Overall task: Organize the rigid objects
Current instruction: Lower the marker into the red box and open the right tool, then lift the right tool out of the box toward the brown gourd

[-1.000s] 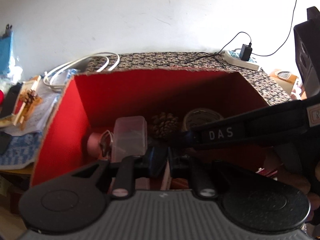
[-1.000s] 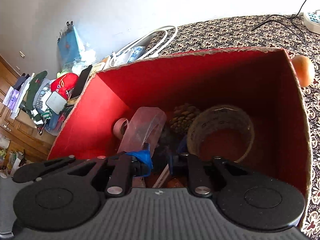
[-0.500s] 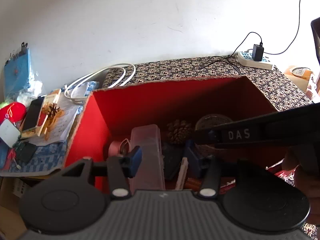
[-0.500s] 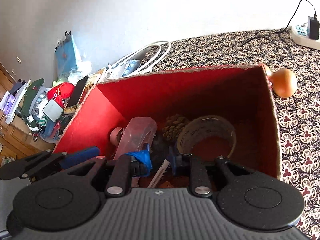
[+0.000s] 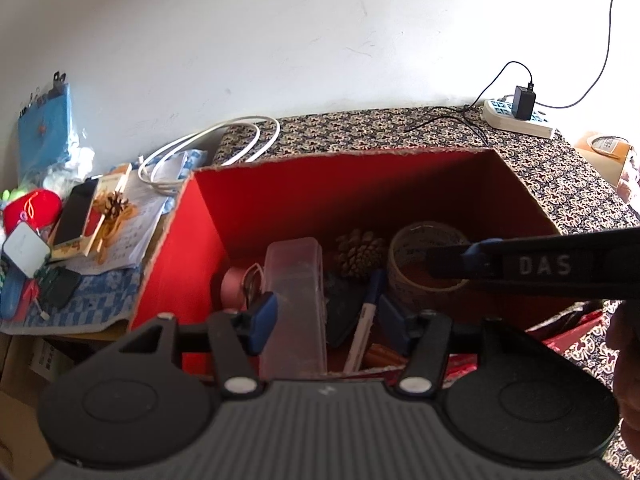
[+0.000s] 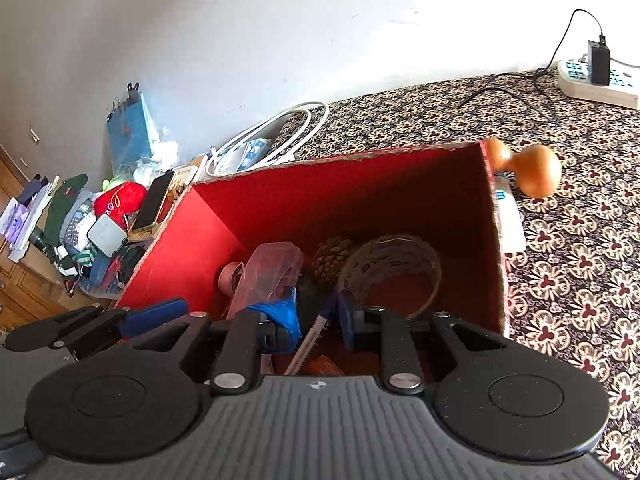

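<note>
A red-lined cardboard box [image 5: 340,156] [image 6: 340,160] holds a clear plastic case [image 5: 296,300] [image 6: 268,276], a pine cone [image 5: 358,252] [image 6: 330,258], a tape roll [image 5: 404,276] [image 6: 384,264], a pen [image 5: 366,320] [image 6: 316,336] and a pink roll [image 5: 232,284]. My left gripper [image 5: 326,318] hovers over the box's near side, its jaws opening wide with nothing gripped. My right gripper [image 6: 316,318] hangs above the box with a narrow gap between its blue pads, touching nothing. Its black arm [image 5: 520,268] crosses over the tape roll.
An orange wooden knob [image 6: 532,172] and a white card [image 6: 510,216] lie just outside the box's right wall on the patterned cloth [image 6: 580,280]. A power strip [image 5: 520,118] sits at the back right. A white cable coil [image 5: 224,148], a phone [image 5: 74,216] and clutter lie left.
My left jaws went from shut to wide apart. Both grippers drew up and back from the box, so more of the cloth and the wall shows.
</note>
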